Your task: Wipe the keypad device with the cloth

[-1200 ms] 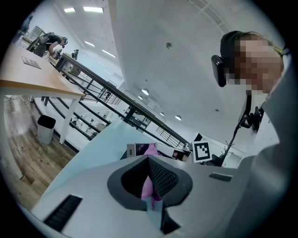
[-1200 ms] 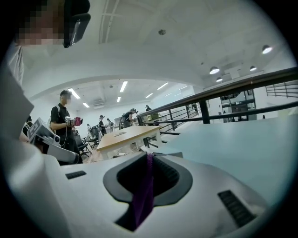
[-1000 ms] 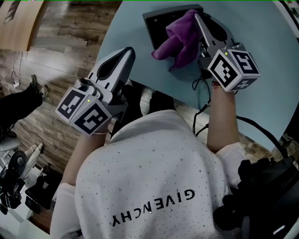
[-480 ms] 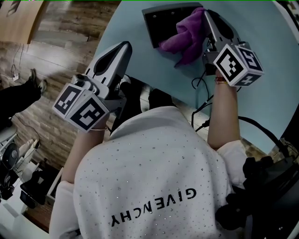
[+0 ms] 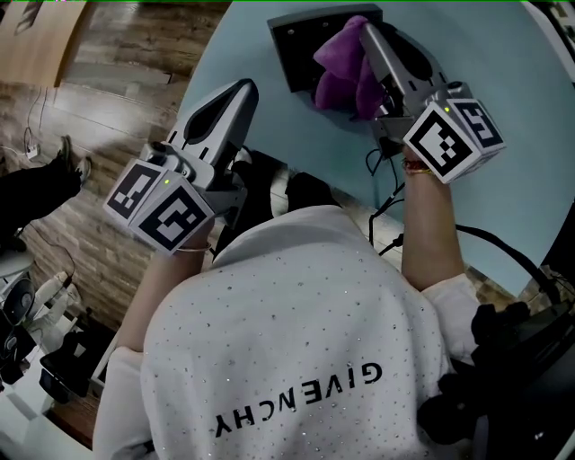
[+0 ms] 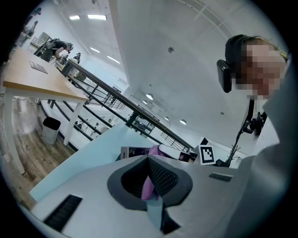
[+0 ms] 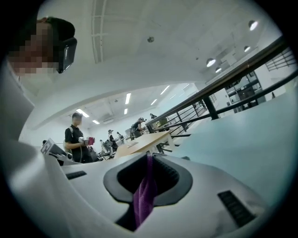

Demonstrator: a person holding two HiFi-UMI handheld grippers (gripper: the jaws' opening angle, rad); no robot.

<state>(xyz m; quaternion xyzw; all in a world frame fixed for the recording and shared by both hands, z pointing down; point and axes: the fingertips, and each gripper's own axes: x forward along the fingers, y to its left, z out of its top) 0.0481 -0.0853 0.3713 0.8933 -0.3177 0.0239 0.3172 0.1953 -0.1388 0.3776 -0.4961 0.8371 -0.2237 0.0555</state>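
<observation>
The black keypad device (image 5: 295, 47) lies on the light blue table (image 5: 512, 81) at the top of the head view. A purple cloth (image 5: 344, 74) is bunched over the device's right part. My right gripper (image 5: 364, 27) is shut on the cloth, and a purple strip (image 7: 145, 195) hangs between its jaws in the right gripper view. My left gripper (image 5: 244, 87) hovers off the table's left edge, shut and holding nothing. In the left gripper view, the device (image 6: 134, 152) and cloth (image 6: 156, 149) show beyond the tip of the left gripper (image 6: 149, 160).
Black cables (image 5: 384, 171) hang over the table's near edge by my right wrist. Wooden floor (image 5: 117, 90) lies left of the table, with a wooden desk (image 5: 36, 36) in the corner. A standing person (image 7: 76, 139) and others show far off in the right gripper view.
My right gripper has carried the cloth right and then back left across the device. The left gripper has shifted only slightly and stays shut.
</observation>
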